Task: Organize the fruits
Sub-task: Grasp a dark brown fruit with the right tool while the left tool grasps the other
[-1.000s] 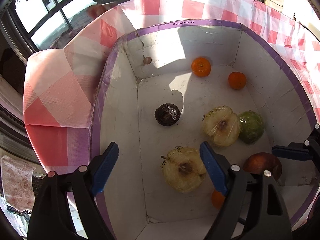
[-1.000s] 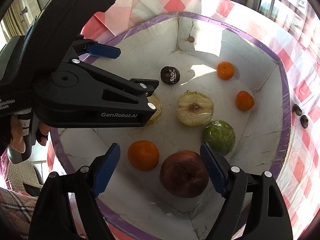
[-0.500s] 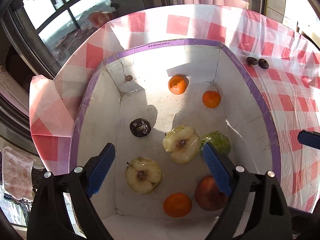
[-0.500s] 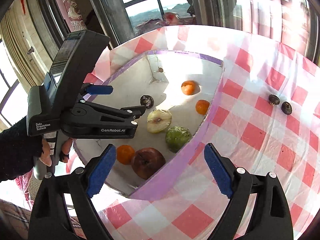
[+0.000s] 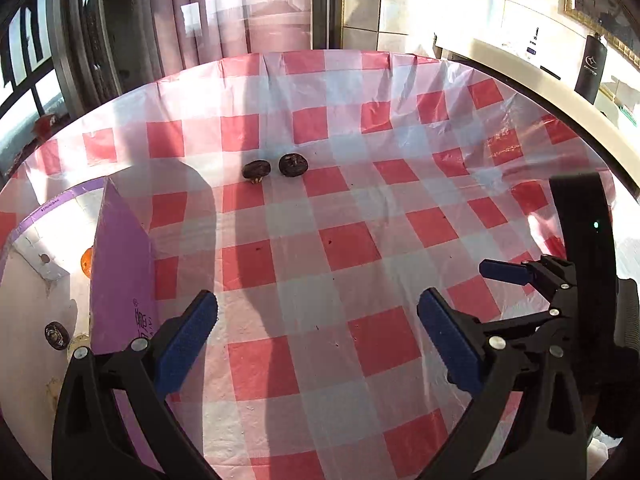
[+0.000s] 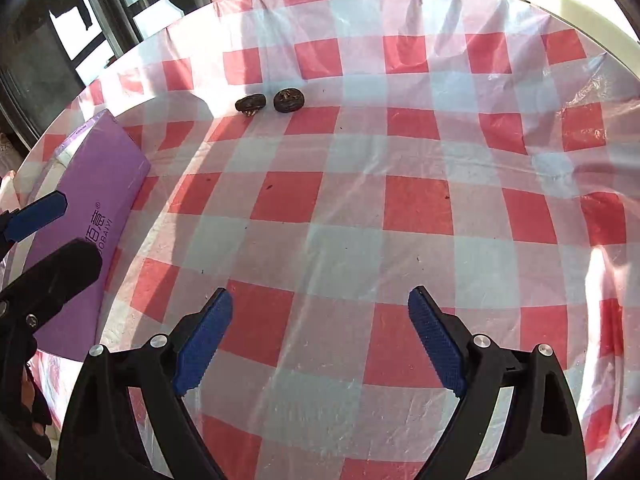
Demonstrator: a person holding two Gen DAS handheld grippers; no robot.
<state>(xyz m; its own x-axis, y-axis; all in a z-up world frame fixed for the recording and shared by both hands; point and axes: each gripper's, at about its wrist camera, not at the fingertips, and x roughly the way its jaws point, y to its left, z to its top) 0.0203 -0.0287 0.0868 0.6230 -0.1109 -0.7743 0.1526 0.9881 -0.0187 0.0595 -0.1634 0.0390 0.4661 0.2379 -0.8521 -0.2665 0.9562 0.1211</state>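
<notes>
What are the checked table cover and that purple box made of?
The table cover looks like thin glossy plastic sheet: it wrinkles and throws glare. The purple box seems to be matte printed cardboard or foam board, with flat stiff walls and a white inside; which one is unclear.

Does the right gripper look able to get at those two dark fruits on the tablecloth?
Probably yes. The right gripper is open and empty, and only bare checked tablecloth lies between it and the two dark fruits. The purple box stands off to the left.
</notes>
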